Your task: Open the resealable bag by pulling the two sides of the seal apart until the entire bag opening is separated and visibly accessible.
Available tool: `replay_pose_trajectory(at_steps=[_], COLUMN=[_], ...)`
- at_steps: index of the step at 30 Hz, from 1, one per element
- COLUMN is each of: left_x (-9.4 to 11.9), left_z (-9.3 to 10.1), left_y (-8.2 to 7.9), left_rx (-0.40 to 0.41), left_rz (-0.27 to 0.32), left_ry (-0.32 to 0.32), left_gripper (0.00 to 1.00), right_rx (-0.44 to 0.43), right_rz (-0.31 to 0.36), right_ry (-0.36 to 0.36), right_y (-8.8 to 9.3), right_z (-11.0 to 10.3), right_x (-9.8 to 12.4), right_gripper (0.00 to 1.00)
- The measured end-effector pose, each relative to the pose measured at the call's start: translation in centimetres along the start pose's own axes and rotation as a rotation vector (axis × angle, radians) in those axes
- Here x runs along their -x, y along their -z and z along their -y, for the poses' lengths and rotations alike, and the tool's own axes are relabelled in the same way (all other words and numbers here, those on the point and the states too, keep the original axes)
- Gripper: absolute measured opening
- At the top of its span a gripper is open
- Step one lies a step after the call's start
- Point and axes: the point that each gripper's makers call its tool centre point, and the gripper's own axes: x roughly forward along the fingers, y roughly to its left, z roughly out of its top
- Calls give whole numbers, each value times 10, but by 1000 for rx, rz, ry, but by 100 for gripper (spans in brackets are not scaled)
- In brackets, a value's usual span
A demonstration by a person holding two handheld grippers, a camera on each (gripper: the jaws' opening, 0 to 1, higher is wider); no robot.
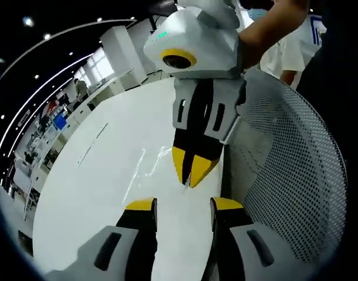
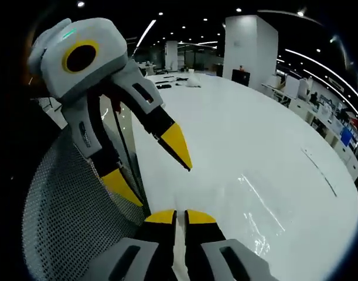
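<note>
Nearest my left camera, the left gripper (image 1: 183, 206) rises from the bottom of the left gripper view with its yellow-tipped jaws apart, white table (image 1: 96, 193) showing in the gap. Just beyond them the right gripper (image 1: 191, 170) points down toward me, its two yellow tips drawn together to a near point; I cannot tell for certain whether film lies between them. The bag (image 1: 152, 161), clear and hard to trace, lies flat on the table as a patch of glare and creases reaching left of those tips. To the right stands a grey mesh chair back (image 1: 296, 175), and above it a person's arm (image 1: 272, 23) holds the right gripper. In the right gripper view, my right gripper (image 2: 180, 218) sits at the bottom with its jaws nearly closed, only a thin slit between the yellow tips. The left gripper (image 2: 152, 170) enters from the upper left, jaws spread wide, one tip over the table (image 2: 225, 117) and the other low against the chair (image 2: 61, 211). The bag (image 2: 266, 216) appears as shiny creases on the table, just right of my right jaws.
</note>
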Motion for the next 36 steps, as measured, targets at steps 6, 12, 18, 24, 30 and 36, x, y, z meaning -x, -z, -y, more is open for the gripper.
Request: replay_pose_trajectory(at_steps=[6,12,18,24,30,36], left_x=[-4,-7,-8,-10,-11,-10], left_z=[4,8,9,12,16,19], left_y=[-2,-3,2,6,6,7], left_rx=[-88,-145,-238,-289,-353,-307], left_rz=[-22,-39,-73,-81,-84,-71], left_ry=[13,29,32,51,59,75], left_gripper=[27,16,8,2,0,0], right_rx=[56,118,159,168,227,262], right_rz=[-19,-45,-52,-51,-76,-86], right_ry=[4,6,-2,-10,-4,5], right_y=[1,2,-1,-2,1,4], right_z=[-6,-11,-15,-17,-18,-21], right_x=[2,1,2,1,0,1], right_gripper=[1,1,0,0,0,0])
